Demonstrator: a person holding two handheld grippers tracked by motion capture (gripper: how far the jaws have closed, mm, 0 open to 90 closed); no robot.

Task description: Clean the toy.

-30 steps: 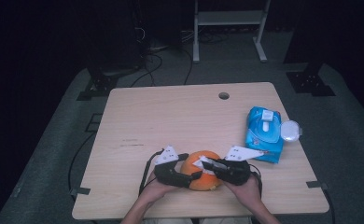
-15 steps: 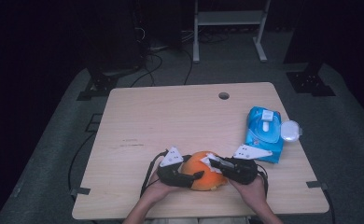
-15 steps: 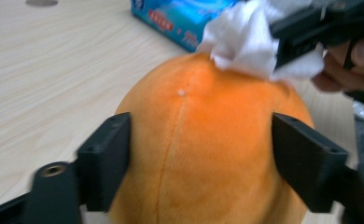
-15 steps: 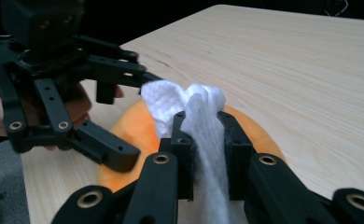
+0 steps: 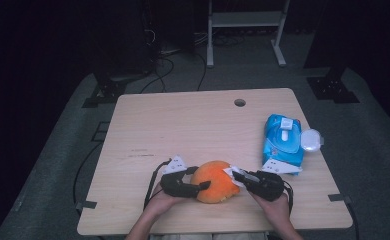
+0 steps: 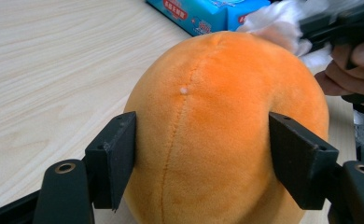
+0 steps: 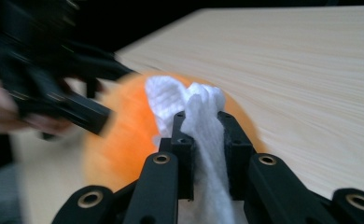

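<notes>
High view: orange plush ball (image 5: 214, 181) sits near the front edge of the table (image 5: 193, 125), roughly at mid width, between the two grippers. Left gripper (image 5: 199, 186) comes in from the left, its jaws reaching onto the ball's left side; they have just been closing, with the ball between them. Right gripper (image 5: 239, 174) comes in from the right, holding a white wipe (image 5: 231, 173) against the ball's upper right side. Blue wipes pack (image 5: 283, 141) lies to the right on the table, just behind the right gripper, with a white lid (image 5: 310, 139) at its right edge. Both hands enter from the bottom edge. Left gripper view: ball (image 6: 224, 130) sits between the two black jaws, both pads pressing on its sides, so the left gripper (image 6: 202, 154) is pinching the ball, jaws about half spread. A seam runs down the ball's front. Wipe (image 6: 278, 21) touches the ball's top at upper right, with the other hand's fingers (image 6: 353, 70) beside it; the pack (image 6: 208, 11) lies behind. Right gripper view: right gripper (image 7: 203, 140) is pressed together on the wipe (image 7: 194, 107), which bunches up between the jaws and spreads above them. Ball (image 7: 124, 135) lies right behind the wipe, blurred. Left gripper (image 7: 84, 109) is blurred at left, on the ball.
</notes>
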